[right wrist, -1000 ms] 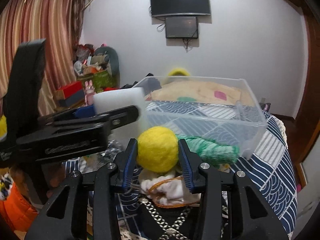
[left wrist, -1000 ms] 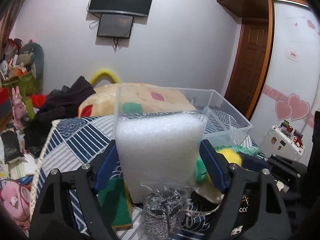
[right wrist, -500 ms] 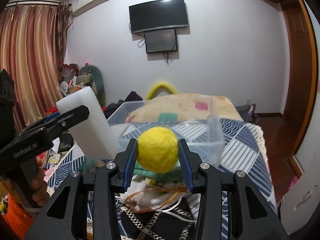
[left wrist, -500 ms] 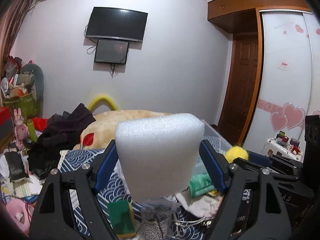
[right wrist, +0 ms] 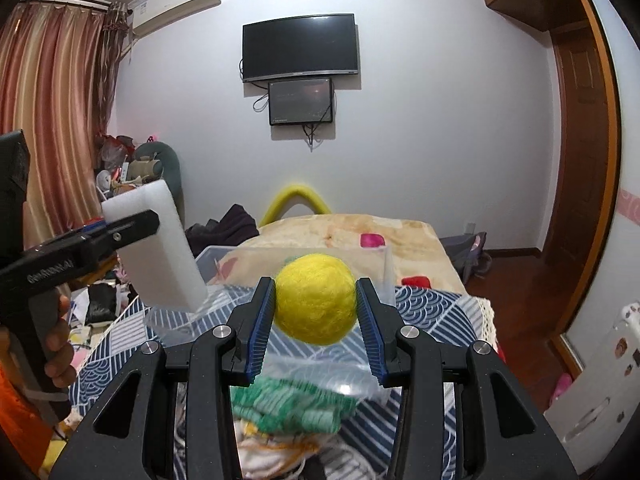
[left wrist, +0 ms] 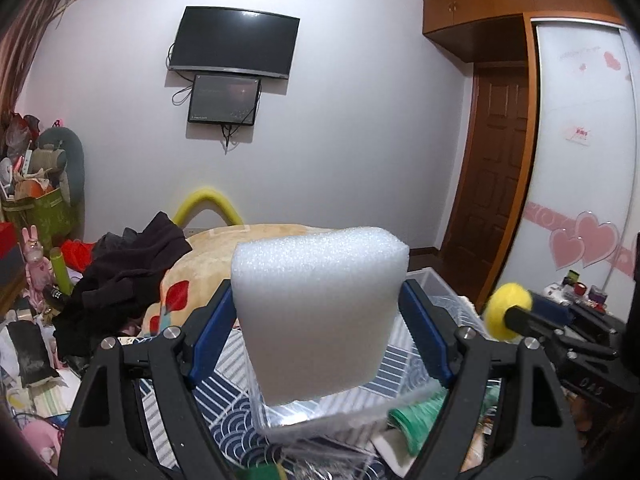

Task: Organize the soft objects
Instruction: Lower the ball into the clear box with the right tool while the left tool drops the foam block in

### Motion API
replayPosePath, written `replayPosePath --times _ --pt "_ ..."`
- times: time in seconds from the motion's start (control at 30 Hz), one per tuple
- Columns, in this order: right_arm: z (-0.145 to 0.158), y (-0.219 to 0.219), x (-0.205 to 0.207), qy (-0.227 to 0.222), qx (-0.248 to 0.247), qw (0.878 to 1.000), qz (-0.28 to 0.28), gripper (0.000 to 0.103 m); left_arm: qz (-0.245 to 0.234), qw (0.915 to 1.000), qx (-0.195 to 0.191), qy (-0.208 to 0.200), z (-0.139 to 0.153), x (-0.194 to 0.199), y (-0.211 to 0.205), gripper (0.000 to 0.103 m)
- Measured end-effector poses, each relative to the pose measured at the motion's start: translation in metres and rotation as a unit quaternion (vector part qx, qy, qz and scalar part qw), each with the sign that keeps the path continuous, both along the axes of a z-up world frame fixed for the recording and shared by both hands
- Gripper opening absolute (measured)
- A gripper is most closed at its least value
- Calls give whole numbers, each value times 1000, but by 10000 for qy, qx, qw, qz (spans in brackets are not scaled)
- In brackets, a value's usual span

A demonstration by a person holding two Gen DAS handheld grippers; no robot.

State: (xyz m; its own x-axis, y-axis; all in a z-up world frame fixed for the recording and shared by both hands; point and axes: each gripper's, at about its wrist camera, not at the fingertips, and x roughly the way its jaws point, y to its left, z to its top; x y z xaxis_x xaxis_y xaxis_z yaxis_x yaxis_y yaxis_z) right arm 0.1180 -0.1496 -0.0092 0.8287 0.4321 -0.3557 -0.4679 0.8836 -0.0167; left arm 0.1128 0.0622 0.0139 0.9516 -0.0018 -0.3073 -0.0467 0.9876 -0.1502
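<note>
My left gripper (left wrist: 320,320) is shut on a white foam block (left wrist: 316,312) and holds it in the air above the near edge of a clear plastic bin (left wrist: 434,294). The block and that gripper also show at the left of the right wrist view (right wrist: 156,248). My right gripper (right wrist: 316,306) is shut on a yellow felt ball (right wrist: 316,300), held above the bin (right wrist: 384,276). The ball shows at the right of the left wrist view (left wrist: 506,310).
The bin sits on a blue and white patterned cloth (right wrist: 436,312). A green knitted piece (right wrist: 288,404) and white cloth lie under my right gripper. A bed with a beige blanket (right wrist: 360,228) and dark clothes (left wrist: 124,268) lies beyond.
Both grippers have risen and tilted up with their objects still held. The bin and the pile on the cloth now sit lower in both views.
</note>
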Motion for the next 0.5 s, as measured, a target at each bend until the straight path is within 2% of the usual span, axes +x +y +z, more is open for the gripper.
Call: replayPosePath --times 0.17,0.33,0.5 --pt "-5 10 17 74 -346 9994 -36 38 -78 9987 -35 496 -18 36 6 81" --pt "-17 17 38 454 -582 9973 -22 38 -288 9943 -45 1024 -36 59 4 81" --pt "-29 24 55 902 -724 9933 75 38 -361 9907 149 1303 -45 73 -5 81"
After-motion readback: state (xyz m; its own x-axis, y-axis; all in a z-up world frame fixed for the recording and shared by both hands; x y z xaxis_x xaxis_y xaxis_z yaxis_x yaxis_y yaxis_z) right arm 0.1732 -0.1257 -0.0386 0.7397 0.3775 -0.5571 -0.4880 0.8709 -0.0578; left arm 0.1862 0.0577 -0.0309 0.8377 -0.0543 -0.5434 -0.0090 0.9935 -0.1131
